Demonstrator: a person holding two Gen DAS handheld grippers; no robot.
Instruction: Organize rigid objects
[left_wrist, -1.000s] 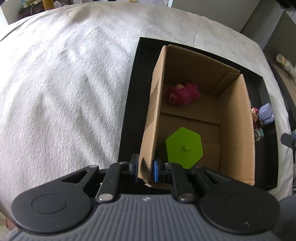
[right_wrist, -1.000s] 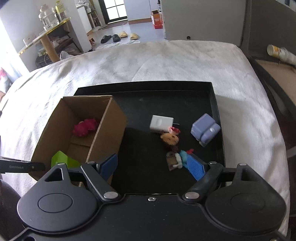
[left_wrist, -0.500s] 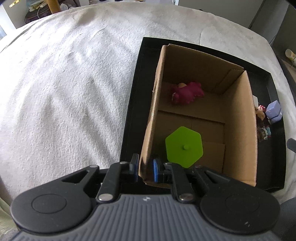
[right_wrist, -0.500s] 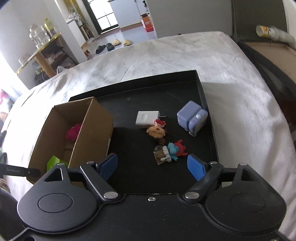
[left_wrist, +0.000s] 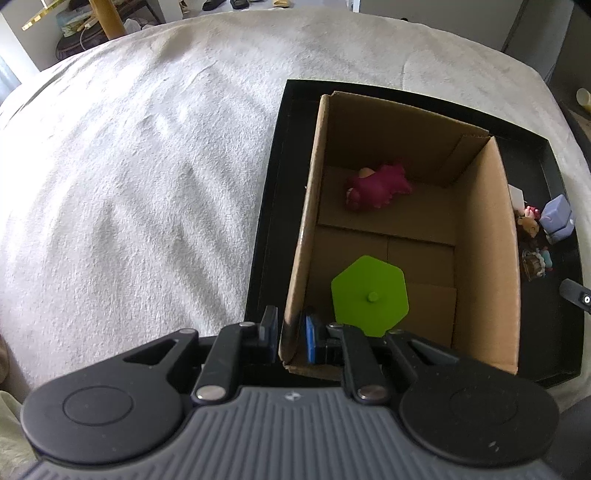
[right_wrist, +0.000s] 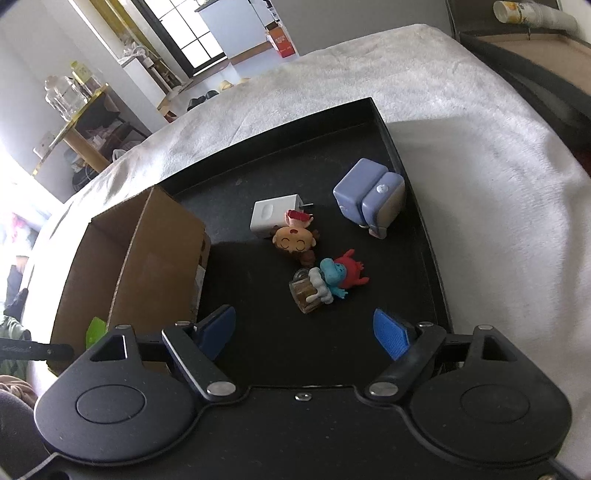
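Note:
My left gripper (left_wrist: 290, 328) is shut on the near left wall of the cardboard box (left_wrist: 487, 258), which stands in the black tray (left_wrist: 273, 206). Inside the box lie a green hexagonal piece (left_wrist: 369, 295) and a magenta plush toy (left_wrist: 380, 181). My right gripper (right_wrist: 304, 332) is open and empty above the tray (right_wrist: 258, 177), with a blue and red figure with a mug (right_wrist: 328, 280) just beyond its fingertips. Further off lie a brown-haired figure (right_wrist: 295, 240), a white charger (right_wrist: 273, 214) and a lavender block (right_wrist: 373, 195). The box (right_wrist: 155, 251) is at the left.
The tray rests on a white fuzzy cover (left_wrist: 129, 166) with a rounded edge. A shelf with jars (right_wrist: 70, 103) stands beyond it at the far left of the right wrist view. A dark surface with a paper cup (right_wrist: 532, 14) lies at the far right.
My right gripper has moved forward and to the right over the tray, so the small toys now lie between its fingertips' line. The left gripper keeps its hold on the box wall.

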